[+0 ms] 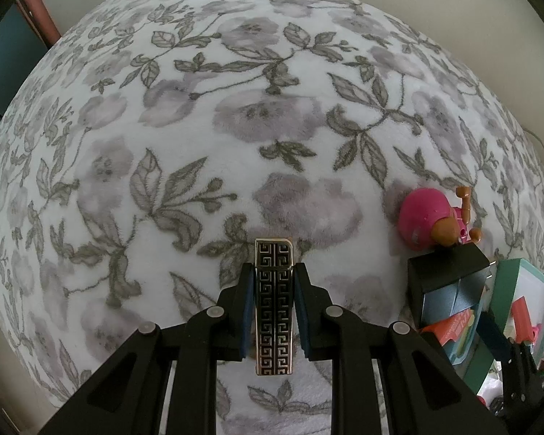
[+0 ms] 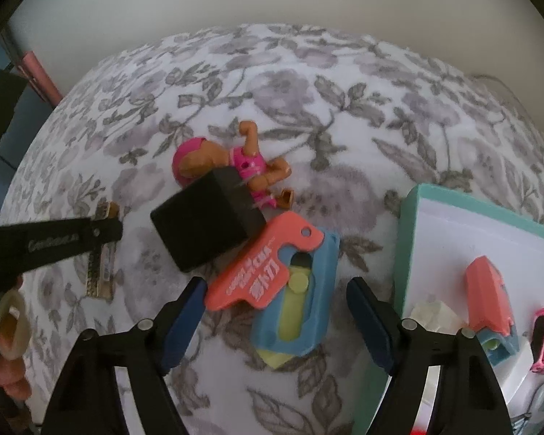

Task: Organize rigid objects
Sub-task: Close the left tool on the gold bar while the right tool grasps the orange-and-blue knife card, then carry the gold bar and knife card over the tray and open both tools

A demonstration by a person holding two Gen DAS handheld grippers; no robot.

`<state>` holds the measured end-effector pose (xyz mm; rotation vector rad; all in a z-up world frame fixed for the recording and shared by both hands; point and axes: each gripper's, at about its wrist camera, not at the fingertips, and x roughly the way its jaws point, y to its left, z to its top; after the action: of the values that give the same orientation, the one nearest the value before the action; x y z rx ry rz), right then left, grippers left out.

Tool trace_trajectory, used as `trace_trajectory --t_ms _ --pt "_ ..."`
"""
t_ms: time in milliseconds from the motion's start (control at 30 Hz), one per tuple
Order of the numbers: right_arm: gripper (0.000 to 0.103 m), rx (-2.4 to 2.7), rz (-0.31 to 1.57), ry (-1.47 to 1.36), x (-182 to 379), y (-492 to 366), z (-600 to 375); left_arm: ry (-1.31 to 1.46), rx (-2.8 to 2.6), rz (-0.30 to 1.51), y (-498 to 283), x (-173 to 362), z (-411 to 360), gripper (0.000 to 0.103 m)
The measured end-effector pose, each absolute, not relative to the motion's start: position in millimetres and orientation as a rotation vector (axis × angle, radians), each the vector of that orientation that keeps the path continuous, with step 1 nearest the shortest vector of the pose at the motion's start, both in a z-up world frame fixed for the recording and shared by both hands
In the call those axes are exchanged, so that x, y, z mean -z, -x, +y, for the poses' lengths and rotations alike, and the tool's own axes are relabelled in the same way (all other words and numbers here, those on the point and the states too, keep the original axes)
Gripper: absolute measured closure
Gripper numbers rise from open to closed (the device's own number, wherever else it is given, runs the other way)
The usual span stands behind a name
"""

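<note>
Floral blanket (image 1: 185,116) | left tongs (image 1: 274,286) clamp black-gold key-pattern lighter (image 1: 274,304) | right tongs (image 2: 277,320) wide

— Any legible text noted?
— White characters are printed on the coral card (image 2: 263,268), upside down and not decipherable. A pale brand word is stamped on the left gripper (image 2: 103,232); it is blurred, unreadable.
</note>
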<state>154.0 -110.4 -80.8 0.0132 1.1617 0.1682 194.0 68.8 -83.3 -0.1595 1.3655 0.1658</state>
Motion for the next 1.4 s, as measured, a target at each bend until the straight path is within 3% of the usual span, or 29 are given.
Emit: trace_trajectory --t_ms 200,333,767,1400 --pt "0.022 -0.122 1.128 0.042 89.6 -156.5 -99.3 0.129 -0.173 1.366 -194.4 84.5 62.4 0.081" --pt "0.030 -0.117 1.126 0.040 86.4 -155.9 -103.1 0.096 -0.180 1.361 -194.9 86.5 53.9 0.081" --pt "0.030 -0.161 1.143 -0.040 75.1 -151.0 -118.6 0.080 -0.145 1.333 -192.3 78.3 36.1 0.082" --pt "0.030 -0.143 0.941 -0.101 -20.6 -130.5 -159.1 0.101 -0.091 1.052 -175.0 -43.2 10.3 0.082"
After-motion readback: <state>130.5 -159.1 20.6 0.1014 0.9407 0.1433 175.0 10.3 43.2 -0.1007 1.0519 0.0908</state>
